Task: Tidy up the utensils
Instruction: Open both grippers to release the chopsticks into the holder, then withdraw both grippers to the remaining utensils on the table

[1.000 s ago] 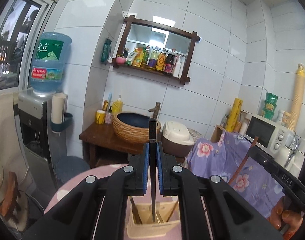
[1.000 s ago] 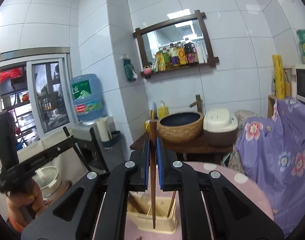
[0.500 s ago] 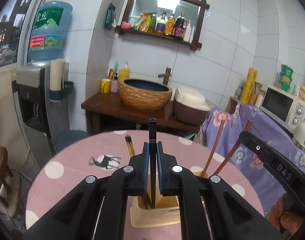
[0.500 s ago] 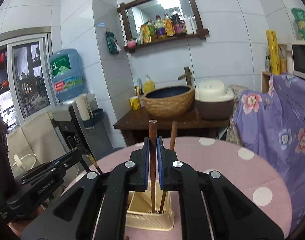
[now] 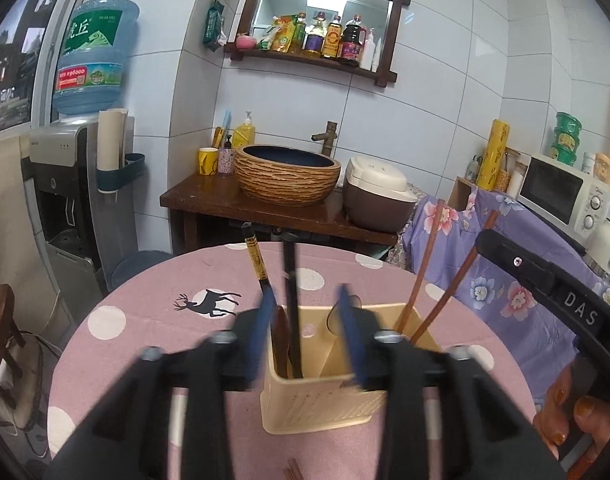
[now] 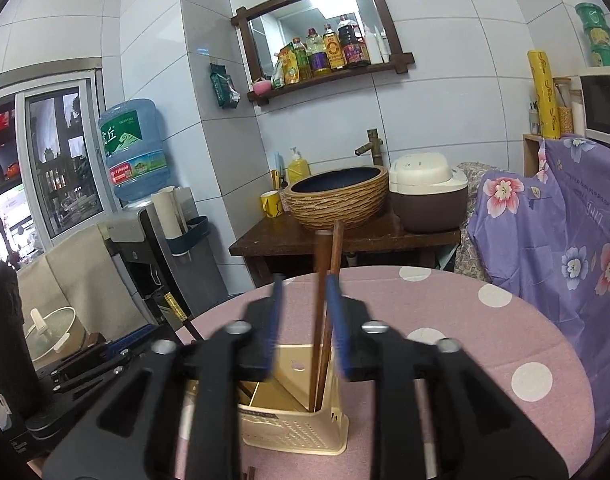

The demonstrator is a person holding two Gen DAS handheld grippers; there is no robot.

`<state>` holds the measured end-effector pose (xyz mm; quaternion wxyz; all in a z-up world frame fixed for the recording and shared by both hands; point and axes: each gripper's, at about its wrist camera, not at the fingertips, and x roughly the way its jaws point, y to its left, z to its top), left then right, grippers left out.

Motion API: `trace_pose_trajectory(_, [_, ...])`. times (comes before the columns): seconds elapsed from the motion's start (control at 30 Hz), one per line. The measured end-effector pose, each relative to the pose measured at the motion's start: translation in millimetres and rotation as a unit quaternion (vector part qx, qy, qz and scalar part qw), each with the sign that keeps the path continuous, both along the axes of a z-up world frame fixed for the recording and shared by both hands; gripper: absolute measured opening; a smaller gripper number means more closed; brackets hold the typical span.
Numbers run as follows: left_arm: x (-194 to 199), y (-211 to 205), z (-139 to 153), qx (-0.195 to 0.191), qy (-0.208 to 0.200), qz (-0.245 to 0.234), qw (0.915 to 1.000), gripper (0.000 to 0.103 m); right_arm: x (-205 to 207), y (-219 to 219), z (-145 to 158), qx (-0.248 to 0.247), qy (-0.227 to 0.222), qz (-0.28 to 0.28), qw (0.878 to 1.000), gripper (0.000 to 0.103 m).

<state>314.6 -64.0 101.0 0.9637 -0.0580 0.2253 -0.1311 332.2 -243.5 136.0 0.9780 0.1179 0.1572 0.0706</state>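
A cream plastic utensil holder (image 5: 325, 396) stands on the pink dotted table (image 5: 153, 304). In the left wrist view my left gripper (image 5: 308, 336) is open above it; a black chopstick (image 5: 289, 280) and a gold-banded one (image 5: 256, 258) stand in its left compartment. Two brown chopsticks (image 5: 427, 256) lean in its right side. In the right wrist view my right gripper (image 6: 305, 326) is open around two brown chopsticks (image 6: 325, 276) standing in the holder (image 6: 293, 420). The left gripper's body (image 6: 85, 364) shows at lower left.
A wooden stand with a woven basin (image 5: 287, 172) and a rice cooker (image 5: 375, 194) is behind the table. A water dispenser (image 5: 69, 184) stands at left. A flowered cloth (image 5: 505, 264) and a microwave (image 5: 561, 192) are at right.
Both grippers have opened and let go of their chopsticks, which now stand in the holder. Both grippers tilted down toward the table.
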Motion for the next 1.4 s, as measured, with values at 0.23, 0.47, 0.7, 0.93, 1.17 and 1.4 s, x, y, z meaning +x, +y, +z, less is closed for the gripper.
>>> trace_pose_trajectory(0.23, [-44, 10, -26, 0.018, 0.036, -0.019, 0.9990, 0.055, -46, 0, -20, -0.028, 0.023, 0.006, 0.999, 0.065])
trace_pose_trajectory(0.47, [-79, 18, -74, 0.038, 0.098, -0.019, 0.9943, 0.065, -93, 1, -75, -0.076, 0.089, 0.000, 0.993, 0.074])
trace_pose_trajectory(0.7, [-99, 24, -124, 0.037, 0.167, -0.008, 0.9853, 0.064, -124, -6, -138, -0.089, 0.164, -0.022, 0.982, 0.075])
trace_pose_trajectory(0.93, [-115, 5, -142, 0.058, 0.192, -0.039, 0.9790, 0.059, -139, -16, -163, -0.084, 0.192, -0.039, 0.977, 0.075])
trace_pose_trajectory(1.17, [-119, -16, -156, 0.099, 0.201, -0.047, 0.9734, 0.047, -146, -17, -165, -0.078, 0.193, -0.035, 0.977, 0.075])
trace_pose_trajectory(1.4, [-119, -19, -165, 0.102, 0.215, -0.041, 0.9706, 0.041, -146, -21, -167, -0.068, 0.200, -0.036, 0.977, 0.075])
